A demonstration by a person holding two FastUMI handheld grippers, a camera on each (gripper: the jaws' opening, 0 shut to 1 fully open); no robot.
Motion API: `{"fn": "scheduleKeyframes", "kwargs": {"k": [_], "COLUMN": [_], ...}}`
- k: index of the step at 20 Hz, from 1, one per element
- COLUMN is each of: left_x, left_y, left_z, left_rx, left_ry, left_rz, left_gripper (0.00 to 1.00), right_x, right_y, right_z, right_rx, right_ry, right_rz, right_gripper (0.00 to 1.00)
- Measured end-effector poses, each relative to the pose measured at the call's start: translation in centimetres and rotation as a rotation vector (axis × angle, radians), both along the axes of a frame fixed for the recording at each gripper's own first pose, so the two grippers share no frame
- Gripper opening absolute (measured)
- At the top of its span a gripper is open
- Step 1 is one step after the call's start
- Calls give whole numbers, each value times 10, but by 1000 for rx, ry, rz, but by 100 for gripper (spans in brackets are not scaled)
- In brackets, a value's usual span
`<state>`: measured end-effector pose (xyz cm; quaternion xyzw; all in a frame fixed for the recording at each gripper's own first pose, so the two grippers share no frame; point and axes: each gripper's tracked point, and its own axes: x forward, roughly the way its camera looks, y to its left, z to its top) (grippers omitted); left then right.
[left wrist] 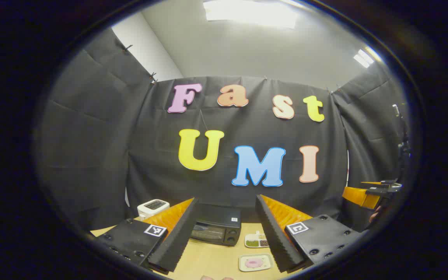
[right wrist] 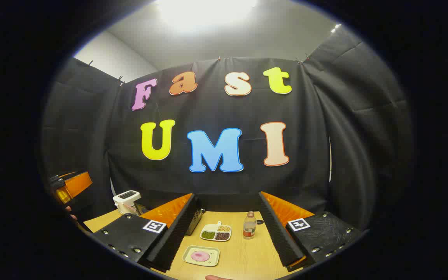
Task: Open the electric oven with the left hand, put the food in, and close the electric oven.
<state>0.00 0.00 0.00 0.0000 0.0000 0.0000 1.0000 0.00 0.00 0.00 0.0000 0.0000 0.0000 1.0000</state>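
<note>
Reaching the black electric oven (left wrist: pixel 217 228) is the step in hand, I judge. Its door looks closed. The left gripper (left wrist: pixel 224 233) hangs above the wooden table (left wrist: pixel 216 256) with released fingers, holding nothing. It should descend straight to the door's top edge. In front of the oven lies the pink food on a pale square plate (right wrist: pixel 201 255). The right gripper (right wrist: pixel 226 237) is released too.

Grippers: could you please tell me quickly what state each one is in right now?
Left gripper: open, holding nothing.
Right gripper: open, holding nothing.

Bare table (left wrist: pixel 212 258) before oven (left wrist: pixel 217 229) – plate (left wrist: pixel 254 262), tray (left wrist: pixel 256 240) to its rt.
</note>
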Motion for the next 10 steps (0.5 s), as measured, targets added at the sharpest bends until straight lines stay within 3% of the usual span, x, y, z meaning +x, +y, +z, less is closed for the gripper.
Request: {"fn": "scheduleKeyframes", "kwargs": {"k": [10], "left_x": [26], "left_y": [34], "left_z": [-29], "left_rx": [-35], "left_ry": [57], "left_rz": [-29], "left_gripper": [100], "right_x": [21], "right_y": [11], "right_z": [-23], "right_rx": [32], "right_ry": [16], "right_rz": [-52], "right_gripper": [98]}}
